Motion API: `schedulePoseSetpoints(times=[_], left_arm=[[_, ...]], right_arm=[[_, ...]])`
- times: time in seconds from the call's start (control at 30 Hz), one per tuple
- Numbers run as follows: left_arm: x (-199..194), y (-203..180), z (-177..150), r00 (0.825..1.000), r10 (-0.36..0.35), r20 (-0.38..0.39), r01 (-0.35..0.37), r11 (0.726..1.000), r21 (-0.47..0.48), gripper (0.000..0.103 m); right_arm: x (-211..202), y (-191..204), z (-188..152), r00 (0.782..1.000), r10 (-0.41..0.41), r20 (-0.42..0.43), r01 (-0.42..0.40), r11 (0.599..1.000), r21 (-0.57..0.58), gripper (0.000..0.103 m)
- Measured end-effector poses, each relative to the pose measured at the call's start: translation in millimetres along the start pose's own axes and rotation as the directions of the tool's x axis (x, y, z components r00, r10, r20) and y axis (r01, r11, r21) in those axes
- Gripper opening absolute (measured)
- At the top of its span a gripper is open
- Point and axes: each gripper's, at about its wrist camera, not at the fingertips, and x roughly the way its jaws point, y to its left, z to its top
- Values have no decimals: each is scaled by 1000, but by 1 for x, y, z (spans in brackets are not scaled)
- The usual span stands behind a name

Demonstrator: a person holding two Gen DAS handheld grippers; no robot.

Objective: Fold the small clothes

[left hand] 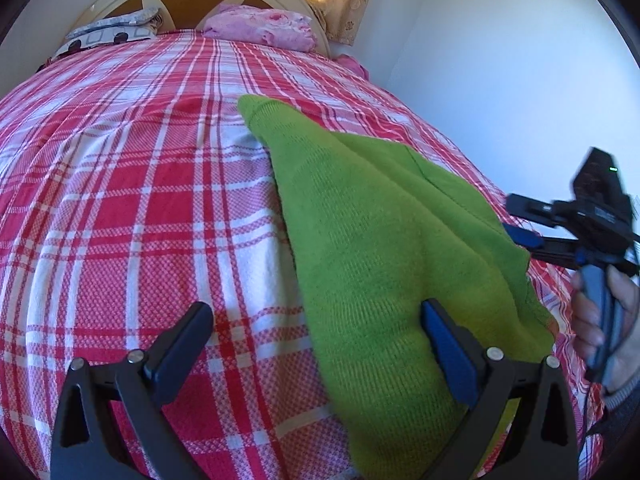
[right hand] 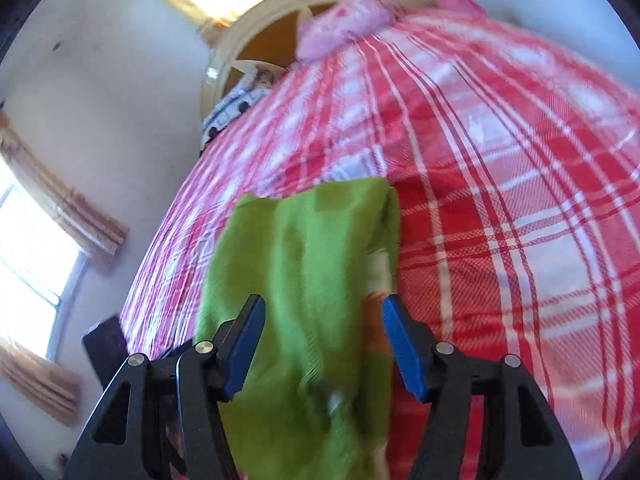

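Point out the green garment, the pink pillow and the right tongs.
green garment (left hand: 372, 240): left wrist view, middle of the knit fabric.
pink pillow (left hand: 260, 28): left wrist view, its top face by the headboard.
right tongs (right hand: 324, 344): right wrist view, midway between the fingertips, over the garment.

No text, label, brand, number or sign can be read in either view; the dark body of the right gripper (left hand: 592, 216), at the right edge of the left wrist view, carries a pale marking too small and blurred to make out
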Motion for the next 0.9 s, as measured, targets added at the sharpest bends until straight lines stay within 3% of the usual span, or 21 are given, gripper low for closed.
schedulePoseSetpoints(times=[0.17,0.23,0.4,0.63,0.9], left_arm=[[-1,0,1,1000,-10,-2,10,1000,-2,103],[-2,5,4,999,-46,-8,45,998,-37,103],[-10,2,11,996,-84,38,86,994,-65,103],[14,-4,13,995,-94,-27,93,995,-44,103],[16,-9,12,997,-72,-23,72,997,-13,103]], right_arm=[[27,-19,7,998,28,-51,-25,998,63,66],[32,-22,4,997,50,-65,-45,996,73,66],[32,-33,2,991,119,-65,-114,991,74,66],[33,-34,6,990,120,-78,-117,992,40,66],[53,-25,6,987,107,-116,-108,994,-6,43]])
